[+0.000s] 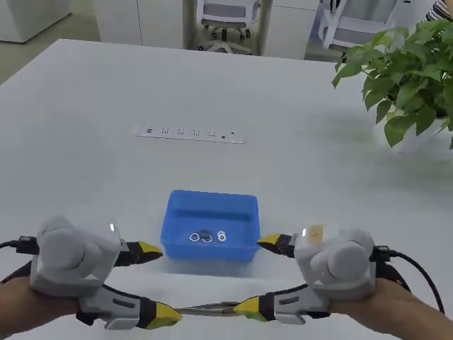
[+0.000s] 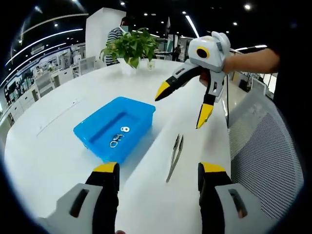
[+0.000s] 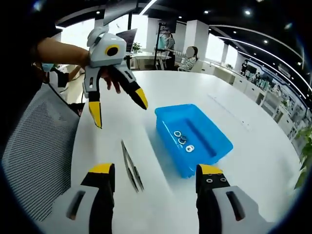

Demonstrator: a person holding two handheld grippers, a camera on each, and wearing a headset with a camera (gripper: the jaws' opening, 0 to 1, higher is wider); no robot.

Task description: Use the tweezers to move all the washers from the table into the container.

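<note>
Tweezers (image 1: 212, 309) lay flat on the table (image 1: 99, 184), between the left gripper (image 1: 160, 280) and right gripper (image 1: 255, 275), close to their lower tips; contact could not be judged. Both grippers' jaws stood apart, holding nothing. Washers (image 1: 207, 236) sat inside the blue container (image 1: 212, 200), just beyond the tweezers.

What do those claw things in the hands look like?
The left gripper and right gripper match. Each has a rounded white-and-grey body and two black jaws ending in yellow tips. A black cable trails from the back of each, and a small white light glows on top.
</note>
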